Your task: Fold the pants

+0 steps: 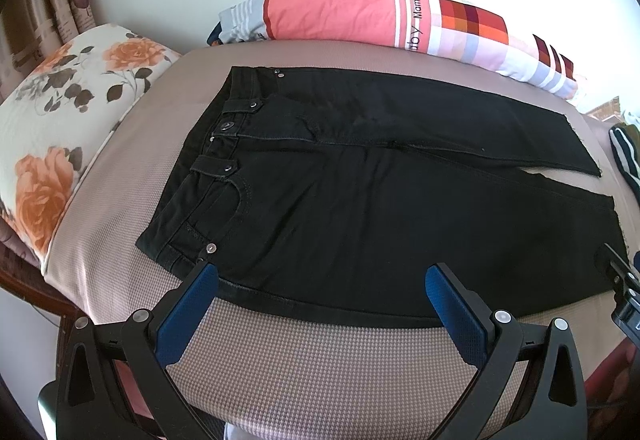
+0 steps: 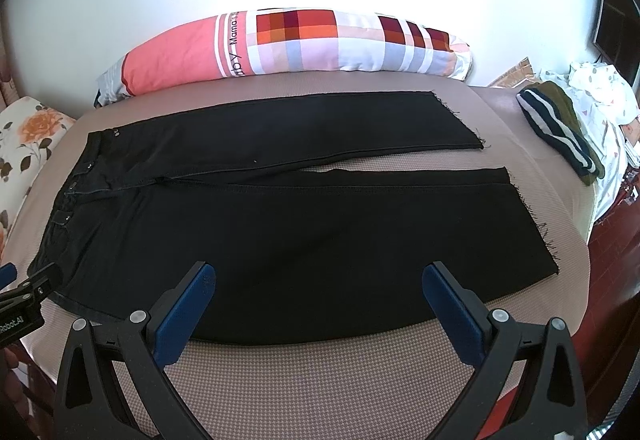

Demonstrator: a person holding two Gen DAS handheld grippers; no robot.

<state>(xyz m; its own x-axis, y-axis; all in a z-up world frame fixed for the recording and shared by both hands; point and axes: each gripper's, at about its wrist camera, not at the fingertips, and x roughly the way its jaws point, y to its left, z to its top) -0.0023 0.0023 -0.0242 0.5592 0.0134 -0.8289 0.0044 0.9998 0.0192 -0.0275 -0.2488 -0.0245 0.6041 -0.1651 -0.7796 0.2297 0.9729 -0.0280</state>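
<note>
Black pants [image 1: 340, 176] lie flat and spread on the bed, waistband to the left, both legs running right with a narrow gap between them; they also show in the right wrist view [image 2: 300, 224]. My left gripper [image 1: 322, 276] is open and empty, over the near side seam by the waistband. My right gripper [image 2: 318, 274] is open and empty, over the near leg's front edge. The left gripper shows at the left edge of the right wrist view [image 2: 24, 288], and the right gripper at the right edge of the left wrist view [image 1: 624, 280].
The bed has a beige checked cover [image 2: 320, 380]. A long pink and plaid pillow [image 2: 288, 44] lies along the wall. A floral pillow [image 1: 60, 136] sits at the left. Folded striped dark clothes [image 2: 560, 132] and white fabric [image 2: 600, 92] lie at the right.
</note>
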